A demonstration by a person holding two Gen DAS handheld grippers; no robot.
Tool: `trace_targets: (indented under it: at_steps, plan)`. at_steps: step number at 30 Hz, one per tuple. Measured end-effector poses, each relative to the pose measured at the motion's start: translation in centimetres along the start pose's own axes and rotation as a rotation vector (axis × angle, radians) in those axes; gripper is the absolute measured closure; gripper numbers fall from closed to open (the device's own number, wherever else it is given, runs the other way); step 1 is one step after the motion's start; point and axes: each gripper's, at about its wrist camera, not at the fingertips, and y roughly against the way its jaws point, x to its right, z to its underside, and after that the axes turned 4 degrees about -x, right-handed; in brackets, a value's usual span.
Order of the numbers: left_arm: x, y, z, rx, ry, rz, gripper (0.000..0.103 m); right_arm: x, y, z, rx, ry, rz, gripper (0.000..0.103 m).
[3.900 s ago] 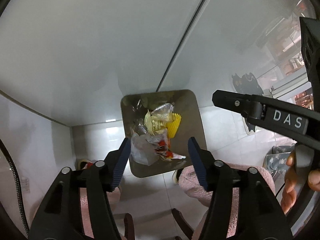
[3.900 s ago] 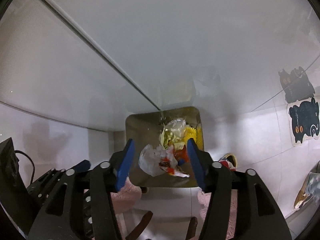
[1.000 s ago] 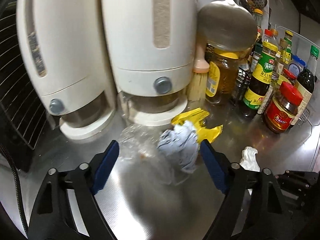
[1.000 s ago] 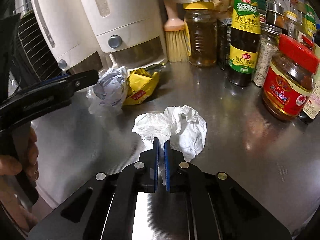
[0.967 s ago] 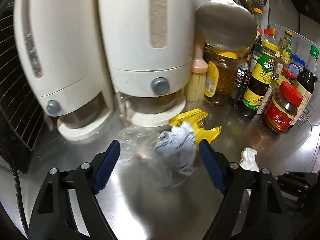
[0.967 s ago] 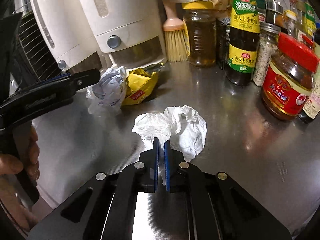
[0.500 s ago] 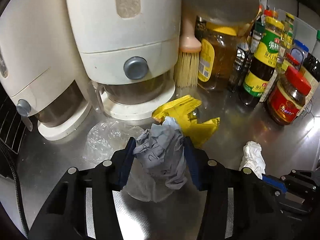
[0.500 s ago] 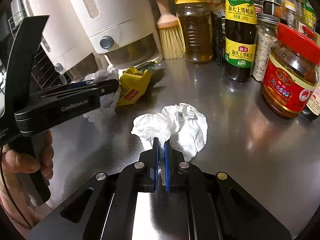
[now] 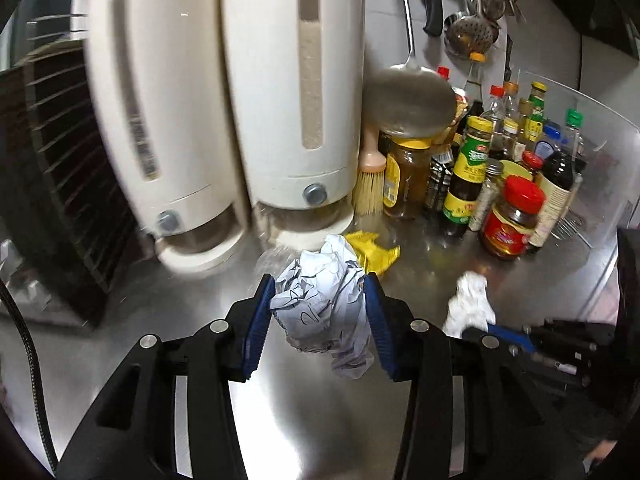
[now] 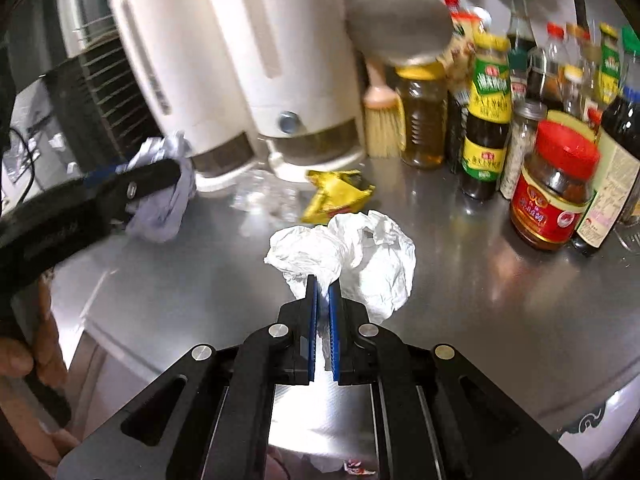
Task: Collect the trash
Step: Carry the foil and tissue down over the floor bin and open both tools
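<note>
Steel tabletop (image 9: 460,280) scene: the left gripper (image 9: 320,300) had just closed, clamping the grey crumpled paper (image 9: 324,300) between both fingers (image 9: 260,316), clear of the surface. The right gripper (image 10: 324,292) pinched the white tissue (image 10: 360,256) at its near edge, wad bulging ahead. Lifting should be steady, since the yellow wrapper (image 10: 336,192) remained lying beyond.

left fingers (image 9: 264,312) closed on grey paper wad (image 9: 322,300), lifted.
</note>
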Motion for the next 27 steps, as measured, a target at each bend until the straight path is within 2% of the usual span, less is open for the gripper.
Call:
trace_targets:
  at_steps: [7, 12, 17, 22, 27]
  plan:
    - [0.1, 6.6, 5.5, 0.02, 0.028, -0.013, 0.059, -3.0, 4.2, 2.5, 0.025, 0.046, -0.031, 0.096]
    - [0.7, 9.4, 10.2, 0.027, 0.032, -0.014, 0.059, -4.2, 6.7, 6.1, 0.027, 0.057, -0.033, 0.096]
    - [1.1, 10.6, 14.7, 0.009, 0.057, 0.015, 0.059, -4.7, 8.2, 10.4, 0.022, 0.073, -0.022, 0.096]
    - [2.0, 10.0, 19.5, -0.026, 0.065, 0.047, 0.059, -4.2, 8.4, 14.9, 0.02, 0.064, -0.032, 0.096]
    - [2.6, 7.7, 23.9, -0.085, 0.085, 0.072, 0.059, -2.9, 6.1, 19.3, -0.066, 0.023, -0.056, 0.096]
